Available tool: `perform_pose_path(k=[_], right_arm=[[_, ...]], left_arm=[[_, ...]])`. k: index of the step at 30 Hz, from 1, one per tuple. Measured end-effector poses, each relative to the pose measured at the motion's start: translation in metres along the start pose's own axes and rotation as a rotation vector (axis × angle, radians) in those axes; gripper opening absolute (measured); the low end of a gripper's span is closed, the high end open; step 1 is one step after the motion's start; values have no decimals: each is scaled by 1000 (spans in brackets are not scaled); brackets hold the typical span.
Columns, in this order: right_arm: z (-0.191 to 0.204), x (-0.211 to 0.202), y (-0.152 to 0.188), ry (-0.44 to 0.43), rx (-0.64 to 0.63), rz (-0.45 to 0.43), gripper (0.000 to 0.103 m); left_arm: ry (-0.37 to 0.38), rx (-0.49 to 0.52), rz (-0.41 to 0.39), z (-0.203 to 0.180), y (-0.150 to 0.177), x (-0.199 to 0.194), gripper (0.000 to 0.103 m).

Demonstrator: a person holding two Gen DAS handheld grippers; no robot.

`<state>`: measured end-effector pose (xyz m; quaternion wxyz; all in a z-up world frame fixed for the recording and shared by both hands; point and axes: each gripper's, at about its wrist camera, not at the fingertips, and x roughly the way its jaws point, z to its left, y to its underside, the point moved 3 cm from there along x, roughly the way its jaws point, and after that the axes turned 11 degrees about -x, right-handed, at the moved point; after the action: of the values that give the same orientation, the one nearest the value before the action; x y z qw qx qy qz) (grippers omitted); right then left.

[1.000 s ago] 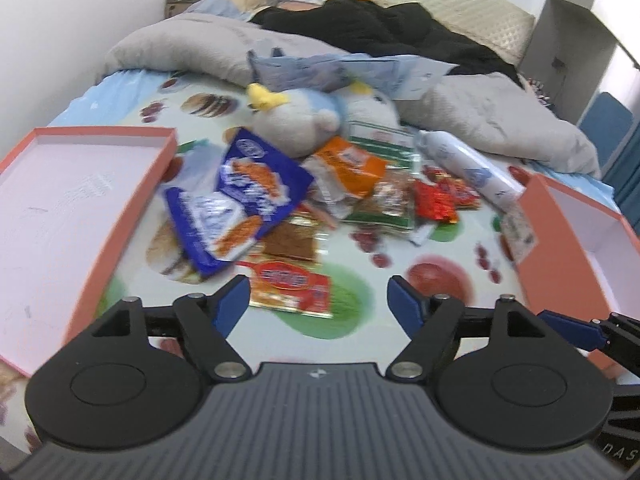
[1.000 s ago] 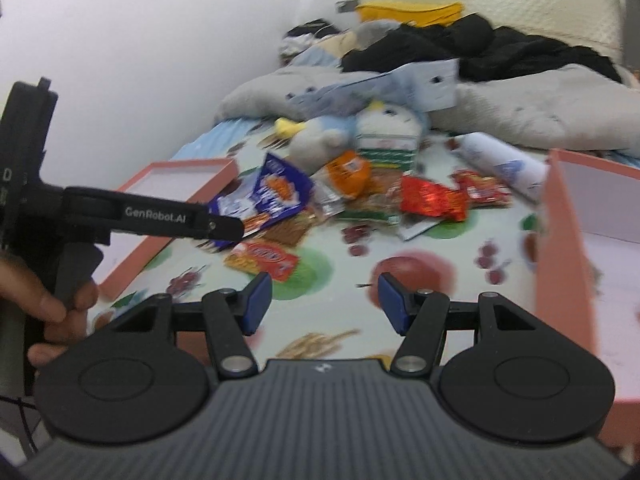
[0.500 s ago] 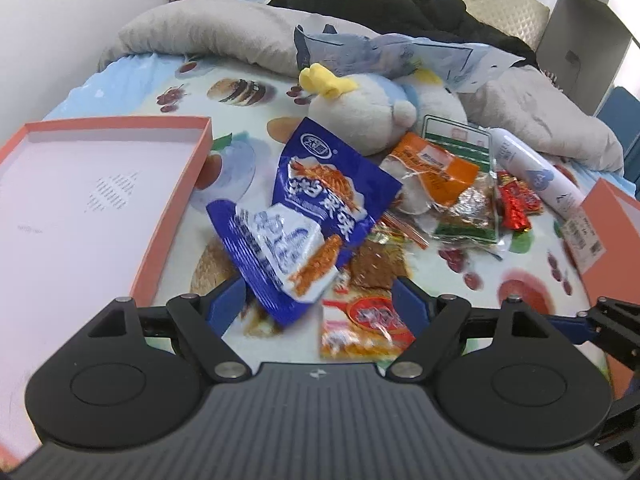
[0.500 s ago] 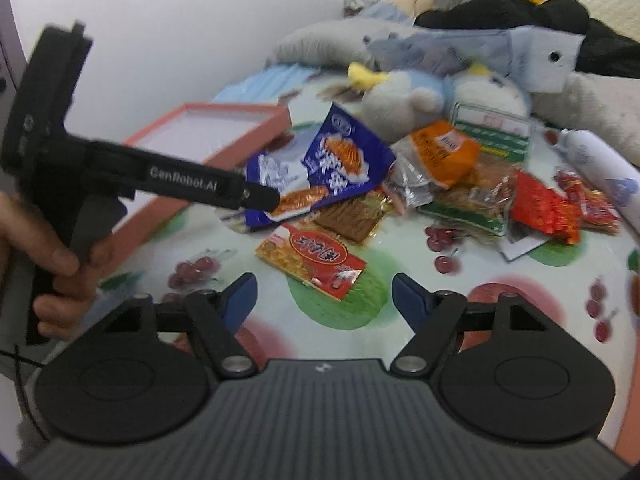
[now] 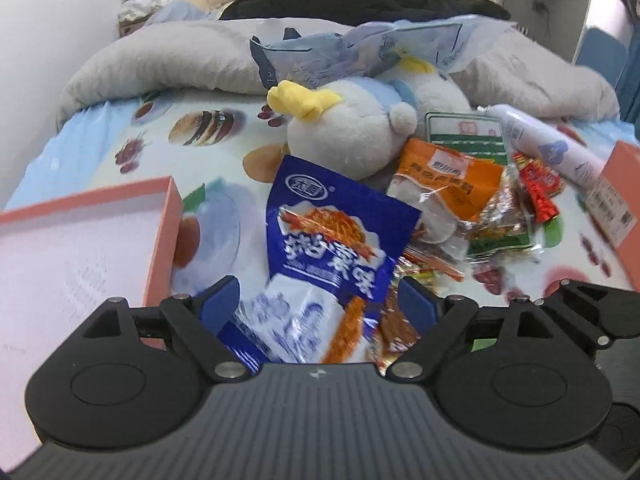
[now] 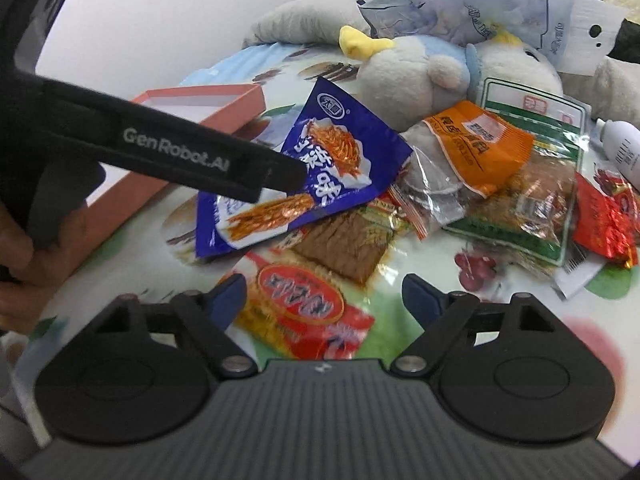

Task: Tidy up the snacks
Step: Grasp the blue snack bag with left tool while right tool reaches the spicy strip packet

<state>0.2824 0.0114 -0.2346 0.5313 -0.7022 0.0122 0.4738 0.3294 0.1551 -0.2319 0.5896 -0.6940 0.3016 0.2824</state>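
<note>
Downward, both opening grippers straddle packets: left gripper [image 5: 318, 306], right gripper [image 6: 322, 300].

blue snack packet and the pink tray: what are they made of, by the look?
Blue snack packet: probably glossy plastic film; it shows creases and shiny highlights. Pink tray: likely matte cardboard; it has stiff straight walls, a crisp corner and no sheen.

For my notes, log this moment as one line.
left gripper: opening, over blue snack bag | right gripper: opening, over red snack packet | nothing held
</note>
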Motion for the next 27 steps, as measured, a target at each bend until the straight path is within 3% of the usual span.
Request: perform_pose_path(k=[5, 12, 17, 22, 23, 25, 27], right_arm=[[3, 13, -5, 41, -16, 5, 86], [2, 24, -8, 40, -26, -5, 89], [0, 27, -11, 12, -63, 29, 86], [-9, 21, -11, 22, -81, 49, 52], [-11, 19, -10, 19, -86, 52, 49], [-9, 16, -8, 4, -97, 58, 30], [-5, 12, -6, 26, -138, 64, 23]], left_arm=[[20, -19, 54, 3, -2, 22, 90], [-8, 19, 127, 2, 6, 44, 91], [5, -4, 112, 5, 9, 43, 88], [15, -27, 97, 4, 11, 34, 74], [18, -35, 95, 4, 11, 32, 69], [14, -54, 91, 4, 12, 27, 63], [21, -71, 96, 4, 15, 23, 59]])
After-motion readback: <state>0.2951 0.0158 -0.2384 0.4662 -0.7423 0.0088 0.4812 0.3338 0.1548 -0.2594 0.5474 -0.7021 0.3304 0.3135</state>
